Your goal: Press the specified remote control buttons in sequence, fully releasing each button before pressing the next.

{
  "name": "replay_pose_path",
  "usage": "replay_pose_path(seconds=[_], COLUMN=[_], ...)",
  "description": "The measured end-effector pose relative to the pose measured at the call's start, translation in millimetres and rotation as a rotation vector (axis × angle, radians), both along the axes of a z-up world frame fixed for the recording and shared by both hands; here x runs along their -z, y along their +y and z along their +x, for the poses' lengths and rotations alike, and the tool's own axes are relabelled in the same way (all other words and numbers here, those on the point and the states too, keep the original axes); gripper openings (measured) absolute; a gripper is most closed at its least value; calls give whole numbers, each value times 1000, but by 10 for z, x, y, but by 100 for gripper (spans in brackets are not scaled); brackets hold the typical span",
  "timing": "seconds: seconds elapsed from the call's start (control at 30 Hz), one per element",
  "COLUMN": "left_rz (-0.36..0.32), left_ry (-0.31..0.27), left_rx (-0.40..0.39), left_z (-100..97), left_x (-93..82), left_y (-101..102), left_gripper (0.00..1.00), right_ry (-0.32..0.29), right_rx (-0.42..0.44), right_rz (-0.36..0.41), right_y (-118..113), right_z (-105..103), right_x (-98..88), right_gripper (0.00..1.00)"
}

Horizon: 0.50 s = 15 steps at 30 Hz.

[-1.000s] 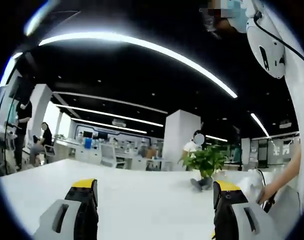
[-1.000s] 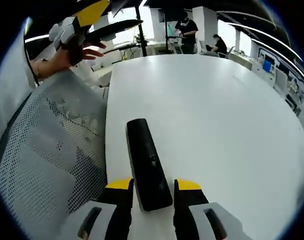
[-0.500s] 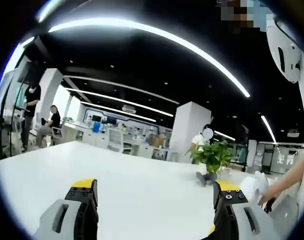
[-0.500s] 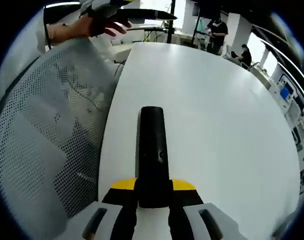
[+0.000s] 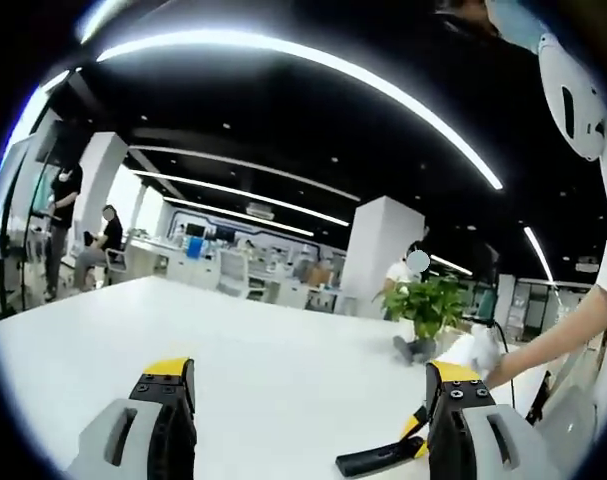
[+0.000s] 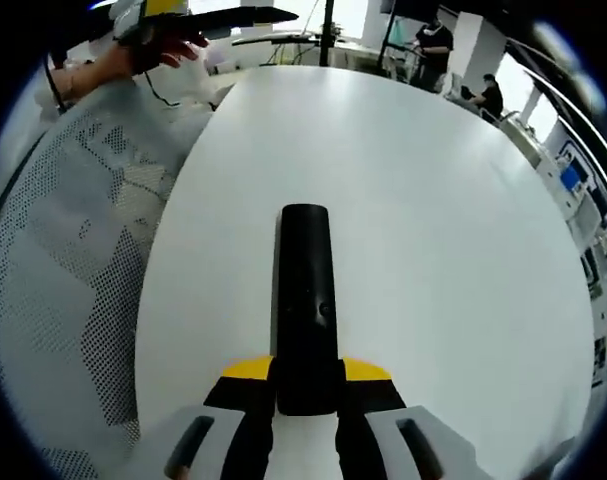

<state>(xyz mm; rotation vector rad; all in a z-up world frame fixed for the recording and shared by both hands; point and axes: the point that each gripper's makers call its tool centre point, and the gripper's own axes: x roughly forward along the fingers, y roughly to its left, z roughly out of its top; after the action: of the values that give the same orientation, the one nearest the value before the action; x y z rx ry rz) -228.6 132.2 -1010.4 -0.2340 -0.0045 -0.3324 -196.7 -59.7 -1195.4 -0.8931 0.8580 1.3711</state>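
Right hand-held gripper (image 6: pixel 305 385) clamped on black remote (image 6: pixel 304 300); left hand-held gripper (image 5: pixel 310 415) wide apart, empty.

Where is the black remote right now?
In the right gripper view, the black remote sits low in the middle, held between the right tool's jaws above the white table.

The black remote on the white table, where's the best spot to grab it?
Grab the remote at its near end, across its narrow sides, coming along its length. It's long and slim, lying flat on the table. The right claw already pinches it there, probably leaving its far part free.
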Motion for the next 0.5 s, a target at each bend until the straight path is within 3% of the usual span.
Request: replay_pose_path(seconds=[0.37, 0.5], left_rz=[1, 1], left_ry=[21, 32], left_rx=[18, 21], left_z=[0, 2], left_x=[44, 66], left_y=[-26, -29], left_gripper=[100, 100], right_ry=[63, 55], right_rx=[32, 27], right_rz=[-31, -68], right_y=[-33, -57], right_z=[560, 773], right_x=[0, 5], right_gripper=[20, 20])
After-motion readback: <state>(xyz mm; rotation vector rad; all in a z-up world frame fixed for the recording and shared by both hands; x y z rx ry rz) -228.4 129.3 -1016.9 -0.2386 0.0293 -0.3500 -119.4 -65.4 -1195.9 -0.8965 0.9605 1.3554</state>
